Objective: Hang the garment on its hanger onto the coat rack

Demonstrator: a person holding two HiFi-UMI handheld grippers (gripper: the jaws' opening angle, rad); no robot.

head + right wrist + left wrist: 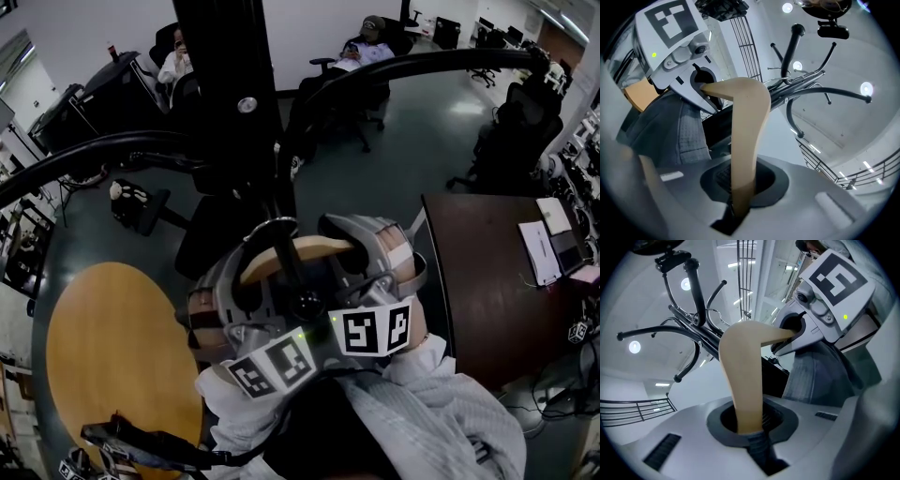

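Head view shows the left gripper (pixel 239 281) and right gripper (pixel 364 251) raised side by side against the black metal coat rack (pixel 225 94). Only the gripper views show their jaws, each pair nearly closed and pinching an end of the curved tan wooden hanger (pixel 740 371), with the grey ribbed garment (pixel 811 376) draped beneath.

Hanger (pixel 740 376): pale tan wood, smooth, matt; no grain can be resolved.
Garment (pixel 811 380): grey cloth, matt, with a fine ribbed weave.
Coat rack (pixel 225 84): black tubing, apparently metal, with a slight gloss.
Left claw (pixel 749 430) and right claw (pixel 740 194): the shells are recorded as grey matt plastic, and a dark ribbed lining is seen in the jaw sockets.
Round surface (pixel 112 347): orange-brown top with a wood look, smooth.
Floor (pixel 412 141): dark and polished; ceiling light is reflected in it.
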